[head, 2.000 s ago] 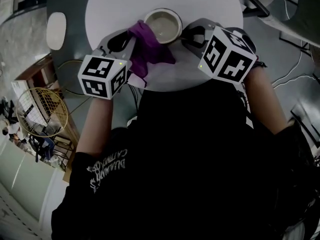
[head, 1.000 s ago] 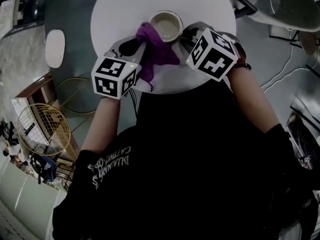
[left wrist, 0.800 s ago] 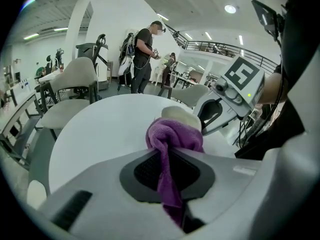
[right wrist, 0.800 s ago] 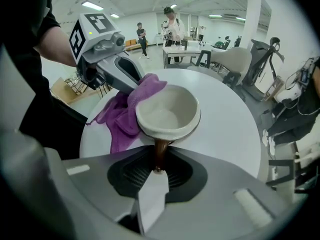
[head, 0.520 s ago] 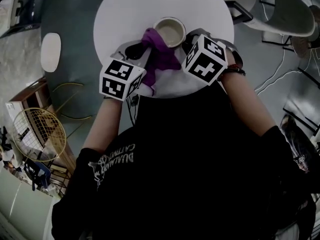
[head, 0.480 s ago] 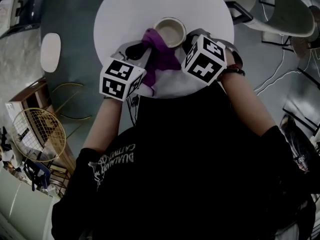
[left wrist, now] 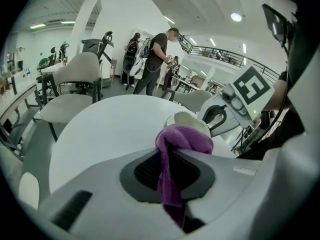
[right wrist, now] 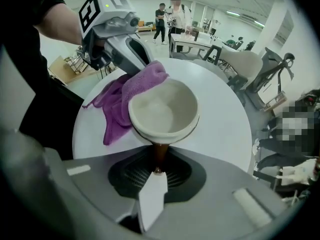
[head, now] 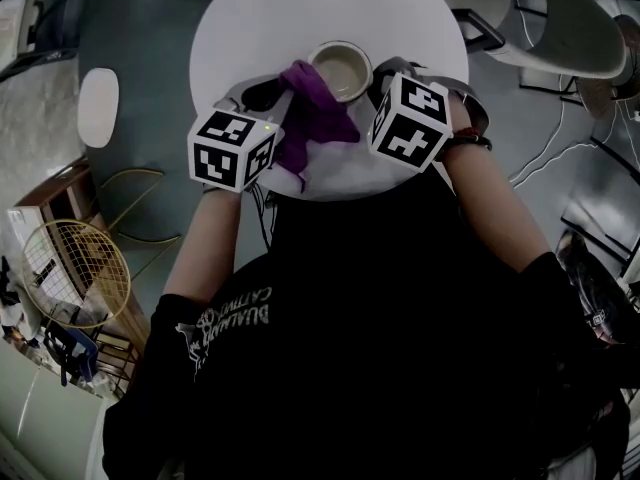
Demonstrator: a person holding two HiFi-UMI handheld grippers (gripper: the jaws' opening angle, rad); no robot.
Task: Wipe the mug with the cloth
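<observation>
As left gripper [left wrist: 171,160] clamps the cloth [left wrist: 186,136], right gripper [right wrist: 156,165] has tightened on the mug handle [right wrist: 159,153]

place: open-plan office hall
furniture: round white table [left wrist: 100,129], pale swivel chair [left wrist: 75,76]
building: recessed ceiling lights [left wrist: 236,17], mezzanine railing [left wrist: 225,55]
background: standing people [left wrist: 159,56]

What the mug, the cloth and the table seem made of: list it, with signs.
Mug: looks like glazed ceramic, cream and smooth inside, with a thick rounded rim.
Cloth: soft purple fabric, perhaps microfibre; matte, fuzzy, draping in folds.
Table: smooth white top with a faint sheen; material unclear.
</observation>
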